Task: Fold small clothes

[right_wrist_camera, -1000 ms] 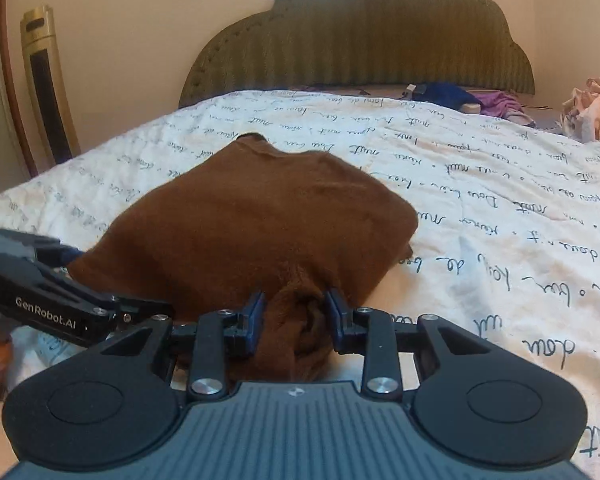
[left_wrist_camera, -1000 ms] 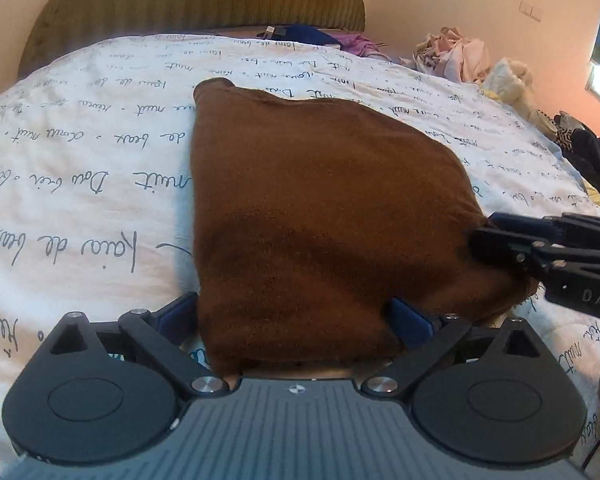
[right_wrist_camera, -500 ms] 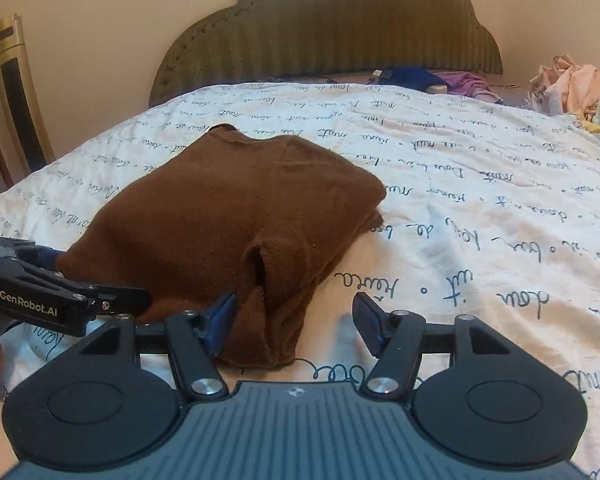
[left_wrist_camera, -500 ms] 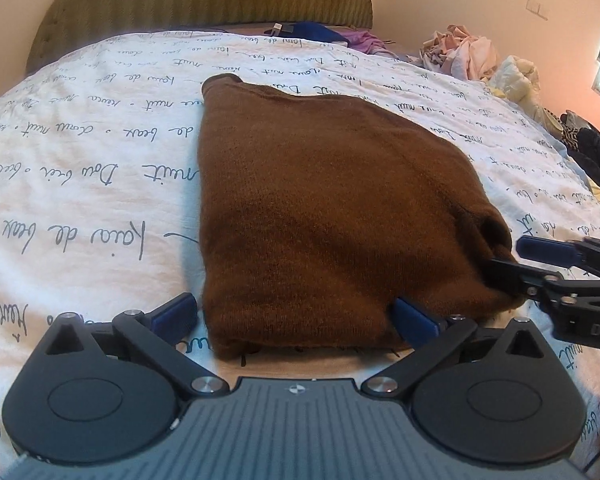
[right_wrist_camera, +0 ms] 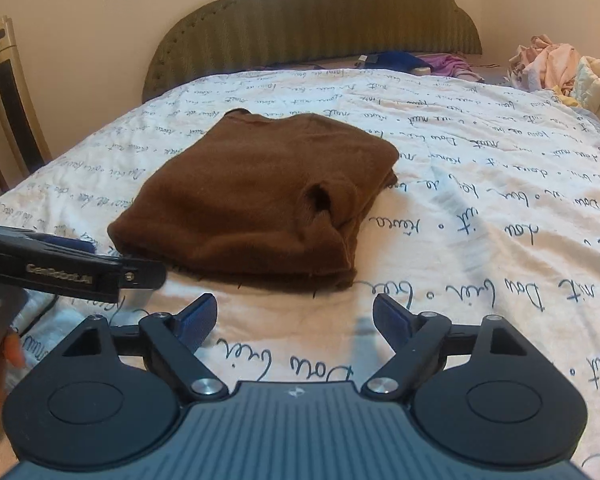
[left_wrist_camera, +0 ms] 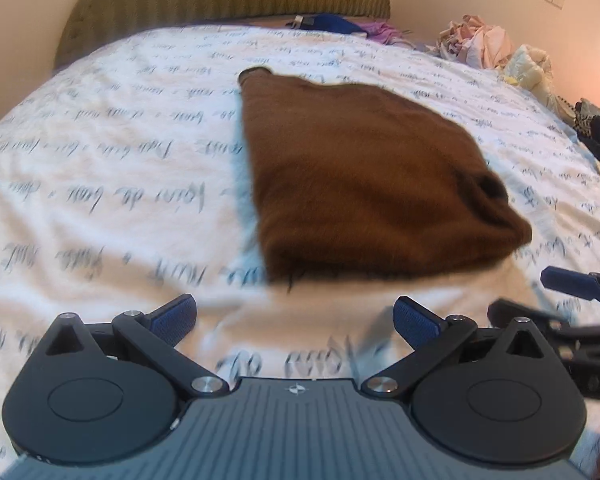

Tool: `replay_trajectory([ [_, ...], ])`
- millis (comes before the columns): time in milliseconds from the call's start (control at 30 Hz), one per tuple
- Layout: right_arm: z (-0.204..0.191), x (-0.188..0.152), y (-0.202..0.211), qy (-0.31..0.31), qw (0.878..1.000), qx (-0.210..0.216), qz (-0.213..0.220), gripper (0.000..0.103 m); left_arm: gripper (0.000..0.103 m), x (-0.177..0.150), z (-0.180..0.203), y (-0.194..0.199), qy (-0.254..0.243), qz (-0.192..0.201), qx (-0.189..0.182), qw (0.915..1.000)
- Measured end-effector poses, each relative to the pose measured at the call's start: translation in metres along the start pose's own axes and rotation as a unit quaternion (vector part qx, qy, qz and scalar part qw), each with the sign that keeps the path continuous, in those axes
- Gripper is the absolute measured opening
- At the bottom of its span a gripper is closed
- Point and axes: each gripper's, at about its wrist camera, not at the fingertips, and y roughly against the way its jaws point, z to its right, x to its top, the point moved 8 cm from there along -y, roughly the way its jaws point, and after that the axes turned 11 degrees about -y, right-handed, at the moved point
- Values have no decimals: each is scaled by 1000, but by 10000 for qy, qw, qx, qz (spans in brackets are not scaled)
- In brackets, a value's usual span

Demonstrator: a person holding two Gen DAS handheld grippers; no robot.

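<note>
1. The right tongs stand wide with nothing between the pads; the jaws have just been opening, and only bedsheet shows in the gap.
2. The left tongs are wide too and hold nothing, with bare sheet between them. In the right view they show at the left edge, near the sweater's near-left corner, though contact cannot be told.
3. The brown sweater lies folded on the bed, just beyond both pairs of tongs and clear of their pads. It sits mid-bed, well short of the headboard.
4. By my reading the fold looks done, or nearly so, and the sweater is released.
5. Risk: a puckered hollow sits near the sweater's near-right corner, where the knit bunches. The thick knit could spring up there and loosen the fold.
6. Risk: the near edge shows stacked layers and a few stray threads. A low pass by either pair of tongs could snag a thread or catch only the top layer, dragging the stack askew.
7. Risk: the soft bed gives, so pressing down to flatten could shift the whole bundle.
8. A pile of clothes lies at the far right, well apart.
</note>
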Motion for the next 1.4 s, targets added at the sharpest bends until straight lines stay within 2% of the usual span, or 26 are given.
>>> replay_trajectory([
  [67, 1, -7, -6, -120, 9999, -33, -46, 85, 103, -12, -4, 1, 25, -141, 23, 9999],
  [100, 0, -10, -10, -153, 9998, -106, -67, 86, 103, -17, -5, 3, -32, -91, 70, 9999],
  [167, -3, -11, -13, -124, 9998, -183, -1, 94, 103, -22, -4, 6, -135, -57, 174, 9997],
  [300, -9, -12, -20, -115, 9993, -358, -17, 102, 103, -24, 1, 4, -130, -40, 438, 9989],
  [367, -8, -16, -24, 16, 9986, -521, -12, 102, 103, -24, 1, 4, -68, -4, 502, 9987],
  [600, -6, -18, -22, 131, 9989, -435, -68, 103, 103, -24, 0, 3, -49, 244, 660, 9975],
  [1400, -5, -16, -25, 57, 9990, -442, -7, 103, 103, -22, -3, 0, -30, 326, 704, 9970],
])
